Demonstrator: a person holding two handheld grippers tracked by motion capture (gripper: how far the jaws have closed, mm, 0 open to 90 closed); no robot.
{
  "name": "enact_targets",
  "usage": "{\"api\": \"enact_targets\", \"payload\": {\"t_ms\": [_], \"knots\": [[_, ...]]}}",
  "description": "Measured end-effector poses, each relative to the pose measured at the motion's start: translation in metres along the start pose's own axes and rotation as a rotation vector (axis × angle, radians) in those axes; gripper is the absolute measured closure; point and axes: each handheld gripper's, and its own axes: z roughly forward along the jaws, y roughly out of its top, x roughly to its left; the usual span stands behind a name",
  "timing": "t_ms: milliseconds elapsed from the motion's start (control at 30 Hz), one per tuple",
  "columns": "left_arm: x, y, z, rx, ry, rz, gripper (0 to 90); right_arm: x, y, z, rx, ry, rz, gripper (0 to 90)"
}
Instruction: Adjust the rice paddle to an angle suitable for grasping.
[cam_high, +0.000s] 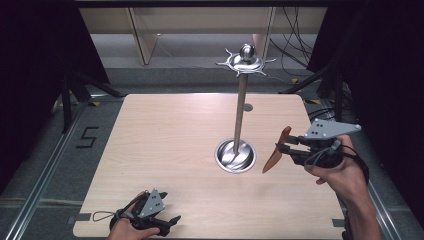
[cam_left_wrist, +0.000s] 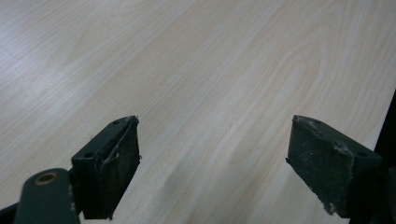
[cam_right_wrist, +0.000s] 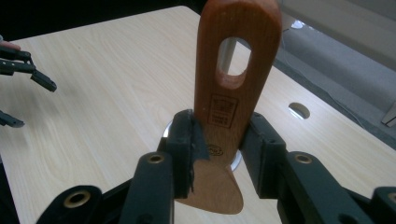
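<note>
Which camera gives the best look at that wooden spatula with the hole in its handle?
The right gripper view: the wooden spatula stands close up between the jaws, its handle hole and stamp plain. The high view shows it small and edge-on, right of the metal stand.

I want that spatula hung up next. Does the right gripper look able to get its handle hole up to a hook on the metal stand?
Probably yes. The right gripper is shut on the wooden spatula beside the stand, hole end up, with open air up to the hooks.

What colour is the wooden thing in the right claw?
Reddish-brown wood spatula; clearest in the right gripper view.
</note>
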Motion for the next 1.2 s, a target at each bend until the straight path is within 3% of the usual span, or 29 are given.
{"api": "enact_targets", "payload": {"t_ms": [333, 367, 467, 667, 733, 800, 967, 1033, 1200], "knots": [[0.0, 0.0, 0.0, 0.002, 0.003, 0.003, 16.1, 0.001, 0.021, 0.001, -0.058, -0.012, -0.013, 66.8], [0.0, 0.0, 0.0, 0.004, 0.002, 0.003, 16.1, 0.001, 0.023, 0.001, -0.049, 0.009, -0.009, 66.8], [0.0, 0.0, 0.0, 0.001, 0.002, -0.002, 16.1, 0.0, 0.03, 0.001, -0.064, -0.012, -0.017, 66.7], [0.0, 0.0, -0.001, 0.0, -0.013, -0.006, 16.1, 0.0, 0.044, 0.0, -0.076, 0.012, 0.001, 66.8], [0.0, 0.0, -0.001, -0.002, -0.01, -0.005, 16.1, -0.003, 0.049, 0.001, -0.104, -0.013, -0.034, 66.8], [0.001, 0.001, -0.001, 0.001, -0.003, -0.001, 16.1, -0.002, 0.053, 0.0, -0.093, -0.003, -0.012, 66.8], [0.0, 0.0, -0.001, -0.001, -0.002, -0.009, 16.1, -0.003, 0.063, -0.001, -0.097, -0.004, -0.014, 66.8], [0.0, 0.001, -0.002, 0.008, -0.008, -0.008, 16.0, -0.006, 0.066, -0.001, -0.105, -0.02, -0.041, 66.7], [0.0, 0.0, -0.001, -0.003, 0.003, -0.01, 16.1, -0.007, 0.073, -0.003, -0.111, -0.024, -0.035, 66.8]]}}
